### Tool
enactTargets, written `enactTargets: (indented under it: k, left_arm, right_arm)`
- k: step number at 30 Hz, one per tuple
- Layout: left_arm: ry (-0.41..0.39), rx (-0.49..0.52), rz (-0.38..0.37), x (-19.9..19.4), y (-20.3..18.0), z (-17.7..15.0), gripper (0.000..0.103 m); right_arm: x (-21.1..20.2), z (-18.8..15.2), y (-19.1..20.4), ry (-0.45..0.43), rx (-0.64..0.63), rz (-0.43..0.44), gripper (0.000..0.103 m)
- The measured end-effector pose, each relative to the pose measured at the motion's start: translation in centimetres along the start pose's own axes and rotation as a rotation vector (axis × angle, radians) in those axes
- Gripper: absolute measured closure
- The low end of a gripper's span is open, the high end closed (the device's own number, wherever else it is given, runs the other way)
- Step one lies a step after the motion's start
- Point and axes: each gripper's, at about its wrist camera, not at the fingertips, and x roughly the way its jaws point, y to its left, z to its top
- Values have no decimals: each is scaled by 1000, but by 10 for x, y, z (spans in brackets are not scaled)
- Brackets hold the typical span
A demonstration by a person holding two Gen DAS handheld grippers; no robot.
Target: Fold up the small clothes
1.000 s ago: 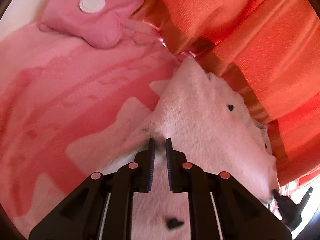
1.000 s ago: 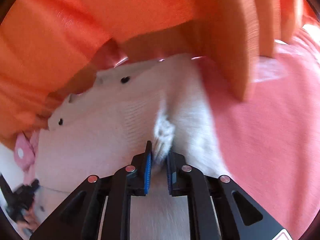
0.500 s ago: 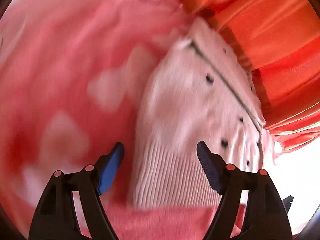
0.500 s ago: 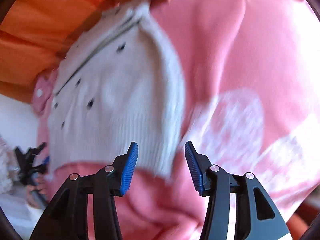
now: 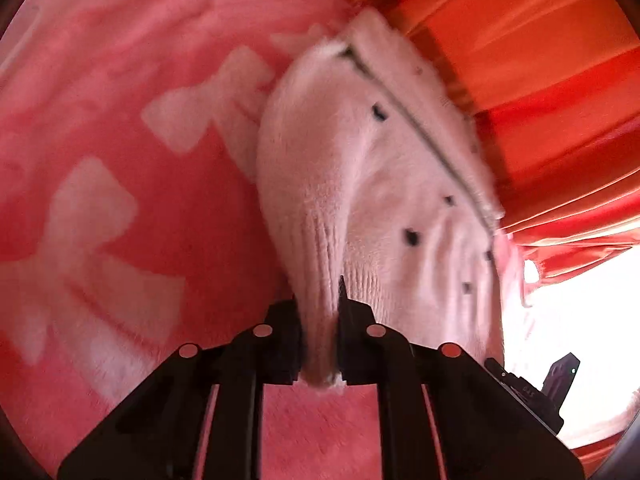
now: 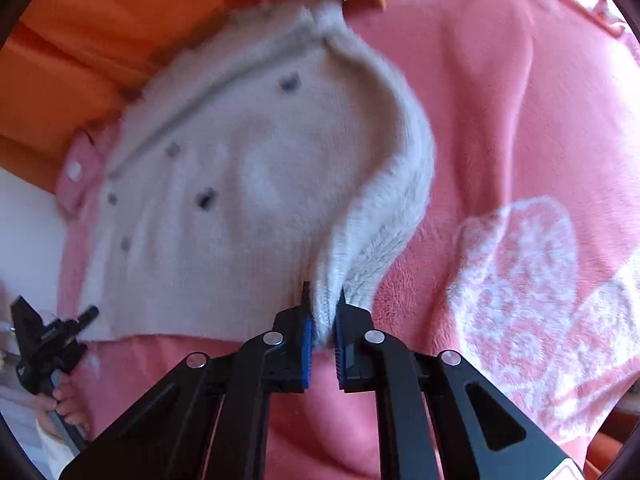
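**Both grippers pinch the hem of the cardigan**

The cardigan is white and fluffy with small dark buttons. It lies on a pink blanket with white bows, and its far edge is beside an orange cloth.

The left gripper has its jaws closing, and the frame shows them already pressed on a fold of the ribbed hem. The fold stands between the two pads and goes up from them as a ridge. A little of the hem comes out behind the pads.

The right gripper has its jaws almost together. A narrow fold of the other hem corner is squeezed between the blue pads. The rest of the cardigan spreads away from the jaws toward the orange cloth.
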Motion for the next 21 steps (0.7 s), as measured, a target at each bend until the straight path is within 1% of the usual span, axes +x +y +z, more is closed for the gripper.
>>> enactTargets:
  k: [3, 5, 7, 9, 10, 13, 15, 17, 18, 20, 21]
  left_arm:
    - [-45, 85, 5, -36, -15, -10, 96]
    - [-57, 144, 6, -62, -22, -27, 98]
    - [-53, 188, 19, -80, -21, -46, 98]
    - [-42, 227, 43, -90, -17, -67, 98]
    - [-23, 239, 52, -96, -12, -83, 98]
    - [22, 251, 70, -108, 1, -121, 99]
    - [38, 232, 51, -121, 6, -140, 99]
    - [31, 203, 14, -133, 5, -142, 99]
    - [17, 197, -8, -140, 1, -137, 99]
    - [-52, 230, -55, -154, -21, -110, 99]
    - [-81, 254, -72, -158, -30, -96, 99]
  right_arm:
    - [-59, -18, -3, -109, -41, 19, 97]
    - [-88, -38, -10, -133, -71, 13, 97]
    - [-100, -56, -14, -124, -87, 6, 97]
    - [-111, -83, -25, -90, -97, -6, 97]
    - [-114, -97, -31, -69, -97, -8, 97]
    - [-122, -137, -36, -12, -102, 4, 97]
    - [-139, -155, -39, -7, -104, 31, 97]
    - [-150, -154, -38, -25, -104, 40, 97]
    - [-162, -144, -36, -65, -104, 61, 97]
    - [-174, -120, -29, -143, -113, 88, 97]
    - [-182, -100, -25, -207, -126, 115, 97]
